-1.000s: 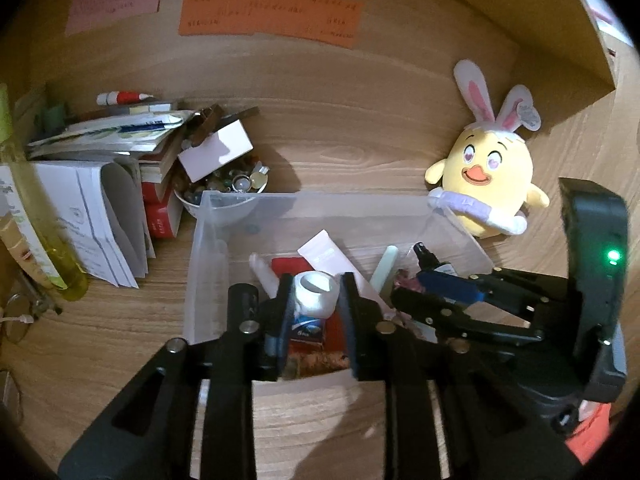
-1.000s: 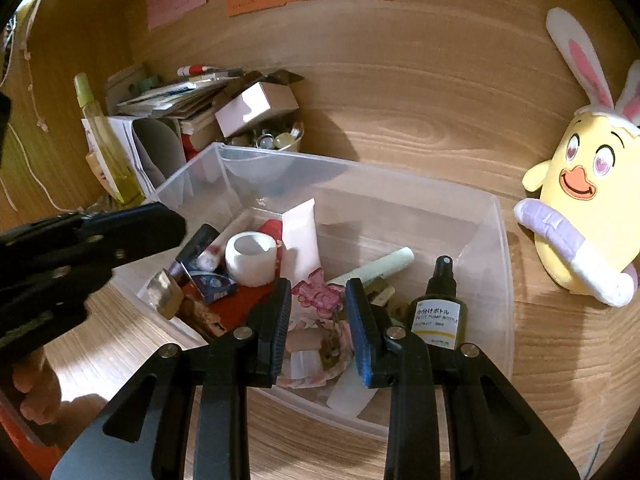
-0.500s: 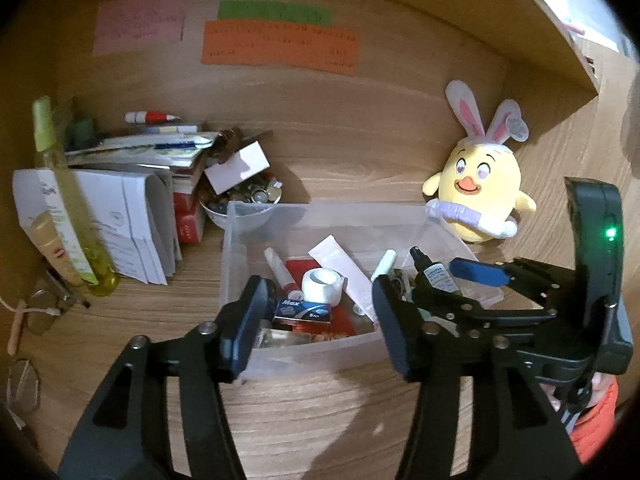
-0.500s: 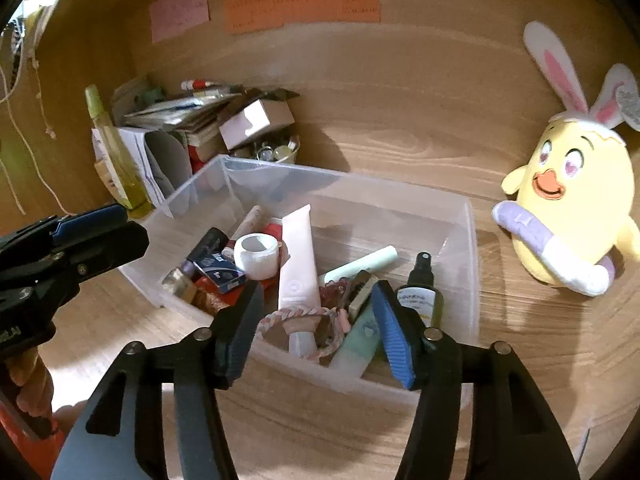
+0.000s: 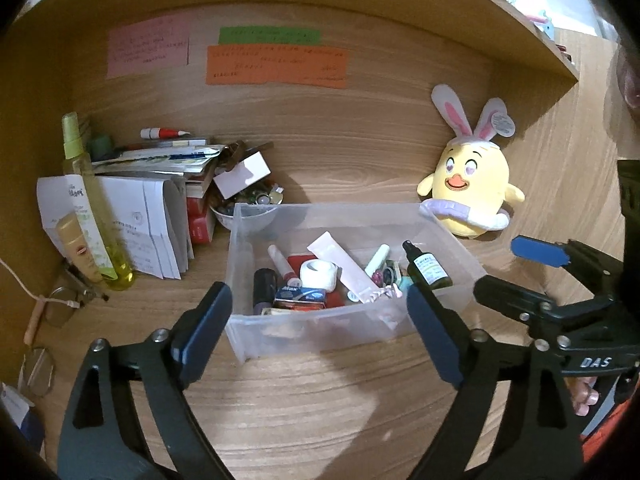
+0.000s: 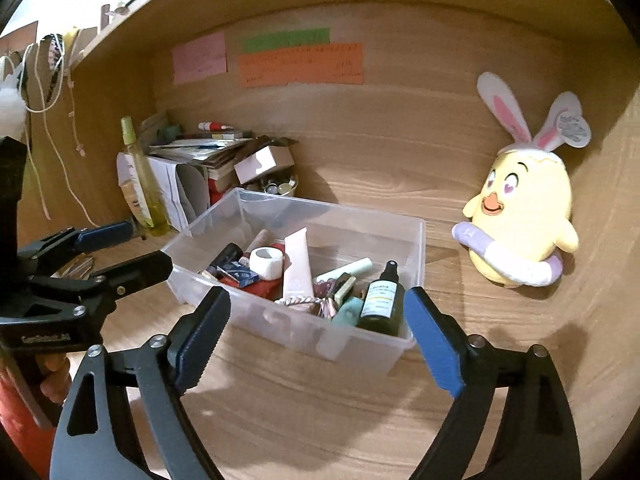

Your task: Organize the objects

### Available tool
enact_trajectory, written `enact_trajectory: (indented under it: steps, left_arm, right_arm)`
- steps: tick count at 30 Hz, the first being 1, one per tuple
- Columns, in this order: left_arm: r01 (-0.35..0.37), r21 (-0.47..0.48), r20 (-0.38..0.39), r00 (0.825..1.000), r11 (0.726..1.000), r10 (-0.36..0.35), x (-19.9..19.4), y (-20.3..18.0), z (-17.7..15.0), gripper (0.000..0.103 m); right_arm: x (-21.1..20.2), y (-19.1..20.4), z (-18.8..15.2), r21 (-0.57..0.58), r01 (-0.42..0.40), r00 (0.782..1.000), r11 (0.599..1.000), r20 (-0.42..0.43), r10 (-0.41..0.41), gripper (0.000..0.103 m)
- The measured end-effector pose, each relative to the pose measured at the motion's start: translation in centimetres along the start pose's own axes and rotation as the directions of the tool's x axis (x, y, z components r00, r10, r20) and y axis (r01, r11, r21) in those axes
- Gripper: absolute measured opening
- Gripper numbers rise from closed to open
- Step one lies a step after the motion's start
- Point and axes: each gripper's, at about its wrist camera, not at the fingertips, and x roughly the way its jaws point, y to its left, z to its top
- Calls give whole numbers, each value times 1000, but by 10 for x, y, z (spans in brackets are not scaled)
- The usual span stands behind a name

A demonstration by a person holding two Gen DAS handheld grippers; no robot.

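A clear plastic bin [image 5: 320,330] [image 6: 372,344] sits on the wooden desk. It holds a white tape roll [image 5: 319,275] [image 6: 267,258], a pink tube [image 5: 345,270] [image 6: 298,266], a dark spray bottle [image 5: 426,266] [image 6: 382,300], a blue box [image 5: 300,296] and other small items. My left gripper [image 5: 320,334] is open and empty, just in front of the bin. My right gripper [image 6: 316,334] is open and empty, in front of the bin's near right corner. Each gripper shows in the other's view [image 5: 516,276] [image 6: 116,252].
A yellow bunny-eared plush [image 5: 470,192] [image 6: 524,216] sits right of the bin. A yellow spray bottle [image 5: 94,216], a stack of papers [image 5: 156,184] and a bowl of small items [image 5: 252,204] stand at the left. Glasses [image 5: 60,312] lie near the left edge. Notes [image 5: 276,66] hang on the back wall.
Both grippers have let go of items in the bin, opened wide and pulled back out of it. The tape roll now lies in the bin.
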Motion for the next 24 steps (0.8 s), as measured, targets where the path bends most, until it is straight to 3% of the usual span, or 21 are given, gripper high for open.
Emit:
enact_trajectory:
  steps: [8, 24]
  left_arm:
    - [-10, 11, -1, 1000, 1000, 10, -6, -9, -14, 96]
    - [-15, 6, -20, 1000, 1000, 15, -4, -13, -26, 96]
  right_arm:
    - [-16, 1, -15, 4, 12, 999, 1000, 30, -12, 99]
    - [-17, -1, -26, 20, 8, 1000, 1000, 11, -8, 99]
